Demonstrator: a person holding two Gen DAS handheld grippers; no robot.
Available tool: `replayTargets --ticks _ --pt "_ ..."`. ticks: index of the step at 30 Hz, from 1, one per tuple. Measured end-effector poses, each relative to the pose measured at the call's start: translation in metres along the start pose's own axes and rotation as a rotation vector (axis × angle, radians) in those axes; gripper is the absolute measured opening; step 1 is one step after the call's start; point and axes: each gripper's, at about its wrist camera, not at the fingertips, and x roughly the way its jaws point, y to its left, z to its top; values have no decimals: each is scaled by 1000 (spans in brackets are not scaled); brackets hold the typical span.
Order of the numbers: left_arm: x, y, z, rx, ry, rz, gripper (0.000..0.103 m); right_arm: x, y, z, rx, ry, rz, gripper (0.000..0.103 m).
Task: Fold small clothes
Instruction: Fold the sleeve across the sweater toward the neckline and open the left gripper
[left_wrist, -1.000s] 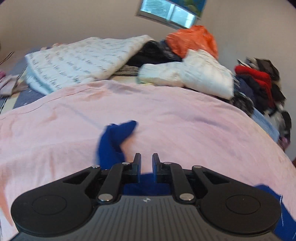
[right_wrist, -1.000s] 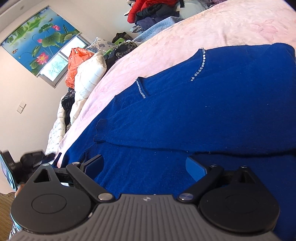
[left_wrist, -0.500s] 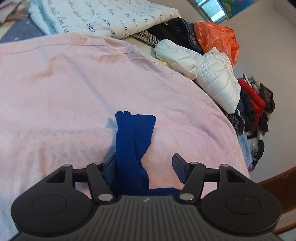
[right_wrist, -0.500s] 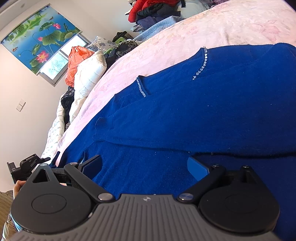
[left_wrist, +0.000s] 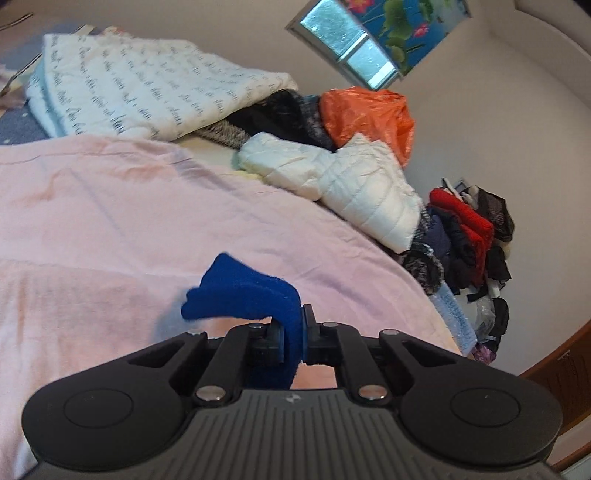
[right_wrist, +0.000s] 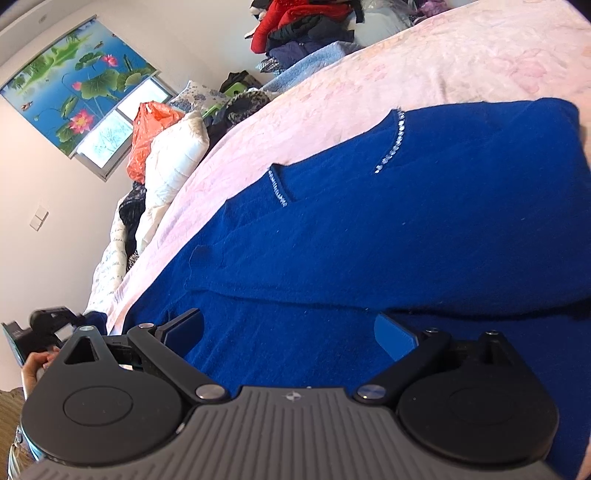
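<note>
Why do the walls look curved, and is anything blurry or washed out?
Left wrist view: fisheye bends the walls; the blue sleeve in the left gripper looks slightly smeared; the window is bright. Right wrist view: the same bending; the blue sweater is sharp; the pink bedspread looks pale.

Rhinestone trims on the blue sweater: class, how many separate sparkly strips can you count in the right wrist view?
2. One short strip edges the flap near the sweater's left side; a longer strip runs further right. Folds may hide more.
</note>
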Motion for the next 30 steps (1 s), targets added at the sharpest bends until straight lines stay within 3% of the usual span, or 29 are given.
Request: replayTargets --ticks 3,6,10,16,23,30 --pt "-9 -48 -12 73 -41 -73 8 -7 -8 1 21 -16 -5 100" --pt "-13 -92 -28 121 -30 -161 8 -14 -16 2 43 -32 -12 100" --pt "-14 -144 -62 177 27 -264 8 -26 -24 3 58 -63 -31 100" --pt "-16 -210 -140 305 142 -389 8 -47 -47 5 107 -121 -67 100" --pt "-18 -263 -238 477 302 -483 8 -70 -75 8 167 -183 -96 99" --pt "-14 -279 -319 612 440 -519 8 -86 -94 11 180 -243 -154 100"
